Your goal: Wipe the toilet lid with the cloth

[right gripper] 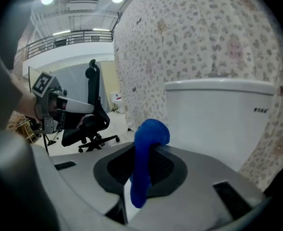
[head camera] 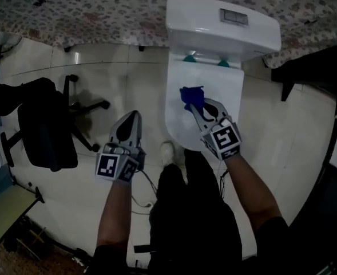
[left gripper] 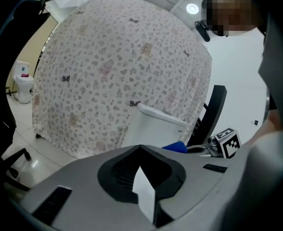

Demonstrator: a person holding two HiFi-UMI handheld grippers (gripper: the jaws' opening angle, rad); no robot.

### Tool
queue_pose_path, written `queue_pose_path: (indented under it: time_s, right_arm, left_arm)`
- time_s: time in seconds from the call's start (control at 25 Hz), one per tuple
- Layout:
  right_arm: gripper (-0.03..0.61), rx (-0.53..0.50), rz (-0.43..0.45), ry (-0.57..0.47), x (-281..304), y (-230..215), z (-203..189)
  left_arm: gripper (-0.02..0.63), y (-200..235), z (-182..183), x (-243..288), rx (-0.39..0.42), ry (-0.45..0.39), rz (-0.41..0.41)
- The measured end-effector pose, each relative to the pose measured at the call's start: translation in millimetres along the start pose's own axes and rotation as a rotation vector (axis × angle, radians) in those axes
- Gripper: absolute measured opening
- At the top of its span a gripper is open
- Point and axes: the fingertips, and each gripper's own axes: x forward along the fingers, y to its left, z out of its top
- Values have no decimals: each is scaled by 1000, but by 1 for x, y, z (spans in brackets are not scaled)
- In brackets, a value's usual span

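Note:
A white toilet with its lid [head camera: 217,90] down stands against a flower-patterned wall, its tank [head camera: 214,24] behind. My right gripper [head camera: 195,109] hovers over the lid, shut on a blue cloth [head camera: 191,96] that bunches at its tip. In the right gripper view the blue cloth [right gripper: 146,158] hangs pinched between the jaws, the tank [right gripper: 218,114] ahead. My left gripper [head camera: 129,125] is held to the left of the toilet over the floor, jaws together and empty. In the left gripper view the left gripper [left gripper: 142,172] points toward the tank [left gripper: 153,126], with a corner of the blue cloth [left gripper: 176,147] showing.
A black office chair [head camera: 45,125] stands on the tiled floor at the left. The person's legs and a white shoe [head camera: 167,152] are right in front of the bowl. Dark furniture [head camera: 320,73] stands at the right. A cable [head camera: 142,196] trails on the floor.

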Motion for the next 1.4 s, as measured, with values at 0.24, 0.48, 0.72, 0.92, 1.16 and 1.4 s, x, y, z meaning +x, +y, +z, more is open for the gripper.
queue_pose_path:
  time_s: [0.24, 0.48, 0.72, 0.92, 1.16, 1.4]
  right_arm:
    - [49, 53, 60, 35, 97, -11, -26]
    - [49, 153, 163, 3, 170, -17, -28]
    - [50, 188, -14, 262, 198, -81, -88]
    - [51, 144, -31, 295, 182, -105, -105]
    - [52, 161, -49, 262, 155, -131, -114]
    - [52, 90, -137, 279, 102, -179, -134]
  left_arm:
    - [-9, 40, -54, 53, -32, 49, 73]
    - [-9, 53, -90, 65, -62, 79, 93]
    - [-9, 52, -121, 70, -105, 146, 80]
    - [-9, 46, -135, 77, -110, 180, 49]
    - [-9, 35, -146, 89, -103, 218, 14]
    - [-9, 15, -157, 99, -89, 249, -28]
